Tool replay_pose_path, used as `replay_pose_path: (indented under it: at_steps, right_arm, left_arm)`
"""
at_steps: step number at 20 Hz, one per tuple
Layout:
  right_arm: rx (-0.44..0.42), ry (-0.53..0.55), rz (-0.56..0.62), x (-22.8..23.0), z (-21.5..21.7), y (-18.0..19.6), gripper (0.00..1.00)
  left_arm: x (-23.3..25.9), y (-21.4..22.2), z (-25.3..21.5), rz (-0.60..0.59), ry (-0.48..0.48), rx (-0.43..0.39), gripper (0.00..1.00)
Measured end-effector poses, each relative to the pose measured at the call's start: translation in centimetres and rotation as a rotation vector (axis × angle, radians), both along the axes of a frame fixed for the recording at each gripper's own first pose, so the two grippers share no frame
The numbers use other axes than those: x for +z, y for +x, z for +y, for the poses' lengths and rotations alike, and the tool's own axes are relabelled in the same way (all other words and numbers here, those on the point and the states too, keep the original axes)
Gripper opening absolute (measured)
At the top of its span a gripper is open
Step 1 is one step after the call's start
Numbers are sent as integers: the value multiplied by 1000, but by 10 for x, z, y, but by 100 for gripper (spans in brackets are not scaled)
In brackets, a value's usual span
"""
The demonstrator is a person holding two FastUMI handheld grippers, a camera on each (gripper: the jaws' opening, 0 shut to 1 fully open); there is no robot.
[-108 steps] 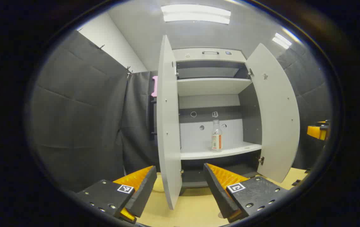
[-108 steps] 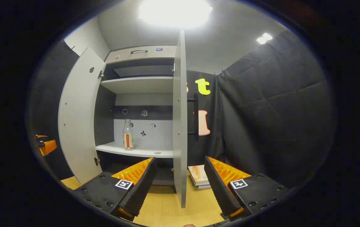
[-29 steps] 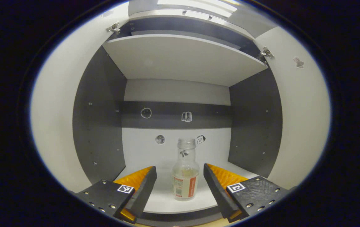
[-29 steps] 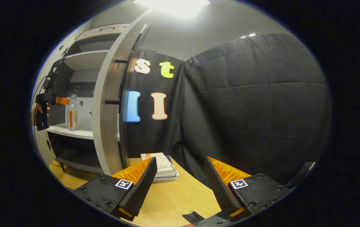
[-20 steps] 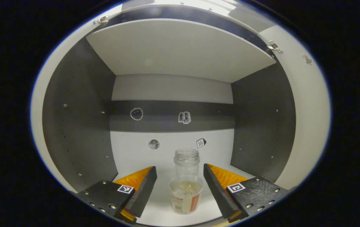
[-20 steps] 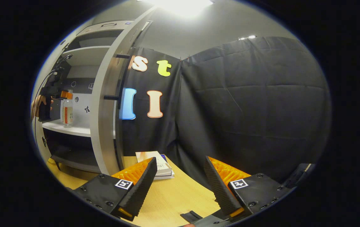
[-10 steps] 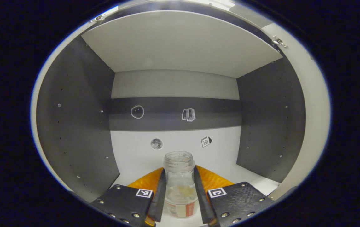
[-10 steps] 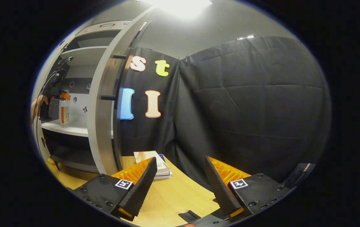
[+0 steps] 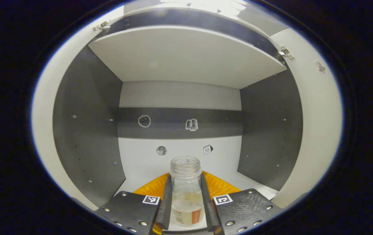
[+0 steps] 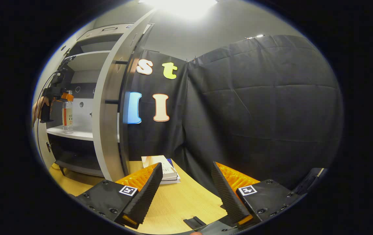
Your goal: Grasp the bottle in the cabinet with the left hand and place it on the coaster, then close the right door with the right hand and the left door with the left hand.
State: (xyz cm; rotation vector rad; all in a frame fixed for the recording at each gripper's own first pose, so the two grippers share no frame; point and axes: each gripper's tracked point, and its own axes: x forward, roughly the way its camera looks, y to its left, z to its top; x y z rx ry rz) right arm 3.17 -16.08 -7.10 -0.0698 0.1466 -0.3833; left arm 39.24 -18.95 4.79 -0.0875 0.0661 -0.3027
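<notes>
A clear, capless bottle (image 9: pixel 185 192) with a white and orange label stands upright on the cabinet's white lower shelf (image 9: pixel 258 191). My left gripper (image 9: pixel 185 209) is shut on its body, a finger pressing each side. In the right gripper view the same bottle (image 10: pixel 67 115) is far left inside the cabinet, with the left gripper (image 10: pixel 65 97) and a hand (image 10: pixel 38 109) on it. My right gripper (image 10: pixel 185 191) hangs open over the wooden table, nothing between its fingers. The right cabinet door (image 10: pixel 108 107) stands open, edge-on. The open left door (image 9: pixel 44 130) lines the left gripper view's left side.
Stacked books (image 10: pixel 163 169) lie on the wooden table (image 10: pixel 180 204) near the right door's foot. A small dark flat object (image 10: pixel 193 223) lies at the table's near edge. An upper shelf (image 9: pixel 186 55) hangs over the bottle. Black cloth wall closes the right side.
My left gripper went into the cabinet, closed on the bottle half a second ago and still holds it, now drawn back slightly. The right gripper barely shifted.
</notes>
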Motion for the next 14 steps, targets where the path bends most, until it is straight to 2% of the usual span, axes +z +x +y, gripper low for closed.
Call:
replay_pose_path:
  at_steps: [2, 3, 4, 5, 14]
  right_arm:
    - [14, 8, -5, 1, -2, -5, 93]
    - [20, 11, -8, 2, -3, -8, 96]
    - [27, 13, -10, 3, -4, -11, 93]
    - [35, 17, -11, 2, -4, -14, 96]
    - [122, 24, -1, 1, -5, -36, 96]
  left_arm:
    - [5, -14, 4, -2, -6, 8, 43]
    - [6, -22, 6, -2, -6, 11, 43]
    - [8, -29, 8, -4, -6, 13, 43]
    - [9, -37, 8, -6, -4, 14, 43]
    - [3, -102, 14, -5, 14, 30, 44]
